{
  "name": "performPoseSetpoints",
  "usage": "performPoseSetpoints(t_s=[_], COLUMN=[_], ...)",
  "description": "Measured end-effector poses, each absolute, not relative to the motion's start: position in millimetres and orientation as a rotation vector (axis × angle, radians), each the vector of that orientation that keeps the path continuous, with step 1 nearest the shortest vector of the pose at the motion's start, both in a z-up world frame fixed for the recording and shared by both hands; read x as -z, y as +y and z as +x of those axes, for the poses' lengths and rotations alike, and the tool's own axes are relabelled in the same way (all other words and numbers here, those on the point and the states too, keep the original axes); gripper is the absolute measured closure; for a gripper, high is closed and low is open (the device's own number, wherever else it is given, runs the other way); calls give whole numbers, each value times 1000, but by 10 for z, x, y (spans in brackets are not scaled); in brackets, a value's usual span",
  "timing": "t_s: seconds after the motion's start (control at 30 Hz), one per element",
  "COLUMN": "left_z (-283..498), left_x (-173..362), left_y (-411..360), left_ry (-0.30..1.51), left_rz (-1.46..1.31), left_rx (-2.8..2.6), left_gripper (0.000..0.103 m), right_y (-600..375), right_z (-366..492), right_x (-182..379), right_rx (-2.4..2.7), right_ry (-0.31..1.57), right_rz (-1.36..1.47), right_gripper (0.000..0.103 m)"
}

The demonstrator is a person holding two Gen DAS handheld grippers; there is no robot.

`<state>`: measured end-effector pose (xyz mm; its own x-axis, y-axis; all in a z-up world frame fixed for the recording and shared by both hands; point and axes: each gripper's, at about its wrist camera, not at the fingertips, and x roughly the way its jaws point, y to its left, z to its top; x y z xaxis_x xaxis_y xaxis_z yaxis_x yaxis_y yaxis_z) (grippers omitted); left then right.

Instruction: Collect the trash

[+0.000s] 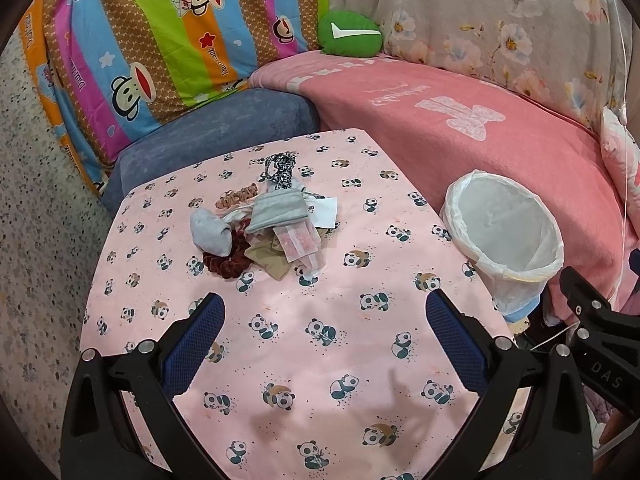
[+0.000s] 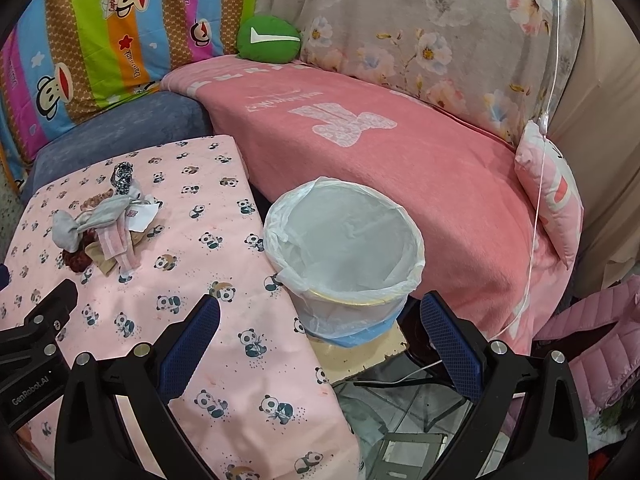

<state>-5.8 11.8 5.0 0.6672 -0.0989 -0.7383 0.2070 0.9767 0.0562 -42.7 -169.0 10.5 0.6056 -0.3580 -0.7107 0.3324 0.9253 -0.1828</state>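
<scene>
Left gripper [image 1: 324, 320]: hovering over the panda-print tablecloth [image 1: 304, 360], jaws spread wide, holding nothing.
Right gripper [image 2: 320, 322]: hanging at the table's edge, jaws likewise apart and empty.
Trash pile [image 1: 264, 224]: lying mid-table, well apart from both grippers; wrappers, paper and scrunchies are mixing together.
Lined bin [image 2: 344, 248]: standing just beside the table.
Only the right wrist view: showing the tiled floor [image 2: 400, 412] and a pink quilted jacket [image 2: 592, 352].
</scene>
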Motion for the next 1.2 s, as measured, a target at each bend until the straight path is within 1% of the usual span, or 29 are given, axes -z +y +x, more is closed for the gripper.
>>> performPoseSetpoints(t_s=[0.37, 0.63, 0.93, 1.2], left_z=[37, 225, 700, 1225], left_x=[-38, 44, 248, 464], left_y=[285, 497, 950, 1299], left_ry=[814, 826, 872, 893], left_rz=[117, 88, 29, -21], left_rx=[169, 152, 73, 4], left_gripper=[7, 7, 7, 7], right_y=[-1608, -1465, -1185, -917], right_z=[-333, -195, 220, 721], right_x=[-105, -122, -18, 250], right_rx=[394, 360, 269, 165], right_ry=[834, 801, 779, 801], right_rz=[-37, -16, 20, 71], right_gripper=[5, 5, 5, 5])
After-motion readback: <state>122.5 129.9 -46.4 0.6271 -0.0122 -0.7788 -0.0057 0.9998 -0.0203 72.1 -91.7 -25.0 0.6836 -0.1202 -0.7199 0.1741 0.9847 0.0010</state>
